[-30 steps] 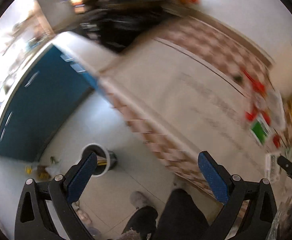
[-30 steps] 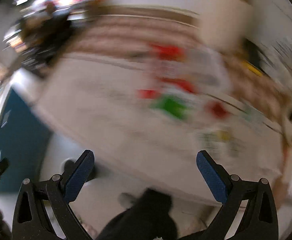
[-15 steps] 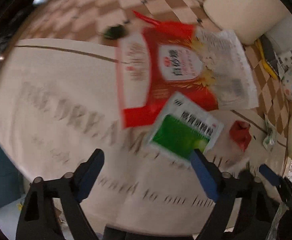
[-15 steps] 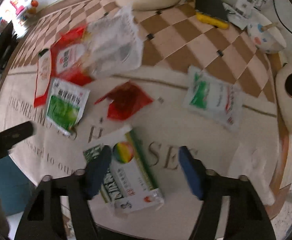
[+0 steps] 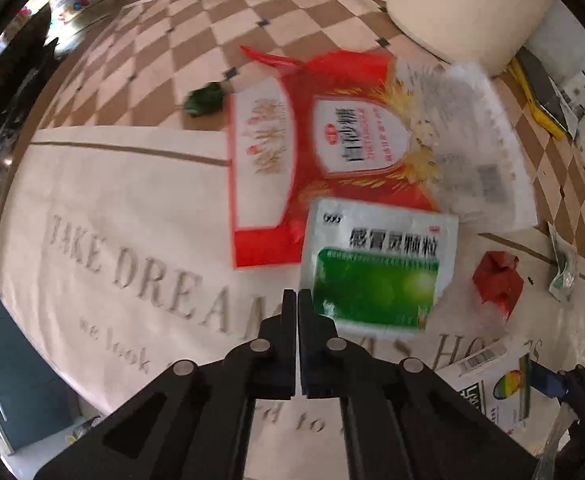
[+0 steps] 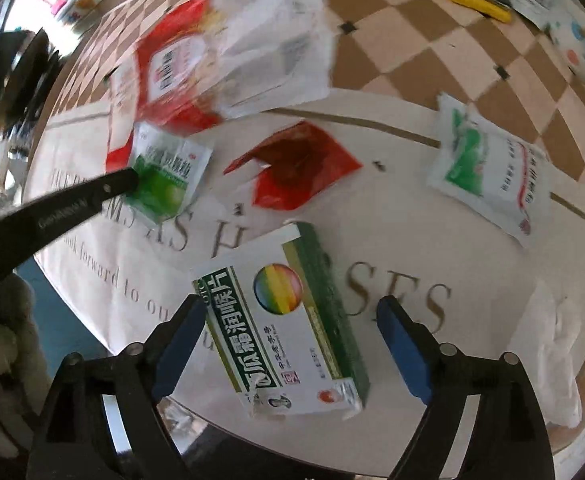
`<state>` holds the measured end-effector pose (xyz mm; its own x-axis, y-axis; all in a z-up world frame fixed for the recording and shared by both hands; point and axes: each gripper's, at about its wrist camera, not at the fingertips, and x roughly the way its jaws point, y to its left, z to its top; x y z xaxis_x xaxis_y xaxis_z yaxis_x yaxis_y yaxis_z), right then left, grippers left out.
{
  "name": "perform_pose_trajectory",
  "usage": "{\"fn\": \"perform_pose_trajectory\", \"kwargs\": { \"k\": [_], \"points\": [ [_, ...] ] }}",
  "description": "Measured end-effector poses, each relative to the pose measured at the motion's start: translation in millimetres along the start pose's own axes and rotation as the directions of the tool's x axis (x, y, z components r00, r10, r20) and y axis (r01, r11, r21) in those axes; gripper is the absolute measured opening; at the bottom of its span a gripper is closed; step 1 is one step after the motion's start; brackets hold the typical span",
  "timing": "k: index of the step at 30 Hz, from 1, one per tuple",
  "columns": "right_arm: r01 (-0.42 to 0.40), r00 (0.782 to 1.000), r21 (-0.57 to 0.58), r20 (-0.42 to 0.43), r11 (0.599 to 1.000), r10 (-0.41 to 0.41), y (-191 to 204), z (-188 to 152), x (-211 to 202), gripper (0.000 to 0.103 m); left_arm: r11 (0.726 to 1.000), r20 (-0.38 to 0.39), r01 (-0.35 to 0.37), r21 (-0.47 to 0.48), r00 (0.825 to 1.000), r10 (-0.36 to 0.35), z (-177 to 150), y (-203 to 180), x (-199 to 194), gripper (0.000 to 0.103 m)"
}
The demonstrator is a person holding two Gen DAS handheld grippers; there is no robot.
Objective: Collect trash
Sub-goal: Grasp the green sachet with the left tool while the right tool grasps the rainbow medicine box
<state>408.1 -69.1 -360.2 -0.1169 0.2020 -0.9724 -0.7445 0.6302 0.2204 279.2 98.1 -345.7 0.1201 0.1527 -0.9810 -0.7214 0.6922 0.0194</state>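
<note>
two grippers work at the worktop's near edge. my left gripper [image 5: 296, 300] is closed, pinching the green sachet [image 5: 376, 268] by its corner for lifting. my right gripper [image 6: 290, 320] is open, straddling the medicine box [image 6: 284, 320], ready to clamp.

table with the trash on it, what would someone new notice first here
The big red bag lies in the middle of the table, with a green and white sachet overlapping its near edge. The left tool is shut, its tips at that sachet's corner. Nearer the table's edge, the open right tool straddles a green and white medicine box.
</note>
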Motion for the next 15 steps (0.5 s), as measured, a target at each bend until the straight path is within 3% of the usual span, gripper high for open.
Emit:
{"fn": "perform_pose_trajectory", "kwargs": {
  "k": [7, 8, 9, 12, 15],
  "points": [
    [0.109, 0.994, -0.088, -0.007, 0.99, -0.11, 35.8, -2.6, 15.4, 0.087, 0.998, 0.057, -0.022, -0.051, 0.998, 0.025, -20.6, 29.4, -32.2, 0.0],
    [0.124, 0.992, -0.09, -0.001, 0.988, -0.125, 38.7, -3.5, 16.0, 0.077, 0.998, 0.059, 0.004, -0.061, 0.998, -0.001, -25.0, 34.9, -34.9, 0.0],
    [0.153, 0.988, -0.089, 0.019, 0.984, -0.151, 41.0, -5.0, 14.3, 0.075, 0.996, 0.06, 0.051, -0.079, 0.997, -0.047, -34.2, 38.3, -35.8, 0.0],
    [0.121, 0.992, -0.05, 0.034, 0.991, -0.12, 38.4, -8.6, 11.5, 0.075, 0.969, 0.025, 0.194, -0.151, 0.981, -0.192, -28.9, 52.7, -17.7, 0.004],
    [0.125, 0.991, -0.004, 0.052, 0.992, -0.125, 28.7, -12.2, 3.5, 0.075, 0.951, -0.049, 0.239, -0.194, 0.966, -0.253, -27.2, 55.0, 12.0, 0.005]
  ]
}}
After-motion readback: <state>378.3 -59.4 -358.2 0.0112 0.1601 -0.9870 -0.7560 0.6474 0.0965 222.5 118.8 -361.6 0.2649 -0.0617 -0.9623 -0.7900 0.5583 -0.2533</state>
